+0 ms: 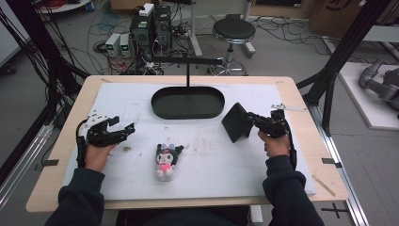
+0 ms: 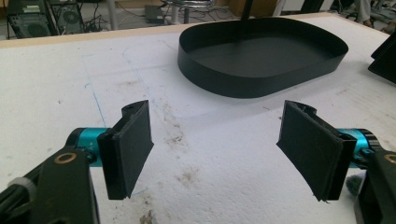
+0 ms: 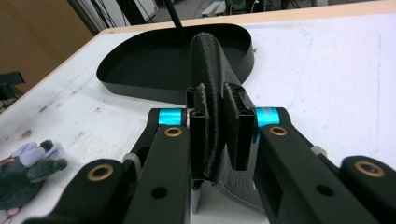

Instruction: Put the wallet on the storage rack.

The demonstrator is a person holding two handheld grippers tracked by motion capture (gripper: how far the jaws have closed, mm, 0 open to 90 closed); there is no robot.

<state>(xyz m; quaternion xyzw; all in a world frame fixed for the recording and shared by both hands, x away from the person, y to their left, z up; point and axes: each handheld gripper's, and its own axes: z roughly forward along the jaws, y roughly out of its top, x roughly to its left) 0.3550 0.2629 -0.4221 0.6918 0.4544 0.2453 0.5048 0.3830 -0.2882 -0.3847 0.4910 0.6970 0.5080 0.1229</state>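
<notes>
Pouch (image 1: pixel 235 122), black and leathery, is clamped in the right gripper (image 1: pixel 251 120) at the table's right, just right of the tray (image 1: pixel 188 113). The right gripper view adds its stitched edge pinched between the pads. The left gripper (image 1: pixel 123 128) rests released at the left, nothing between its pads (image 2: pixel 130 144). A plush toy (image 1: pixel 165 161) lies near centre.
</notes>
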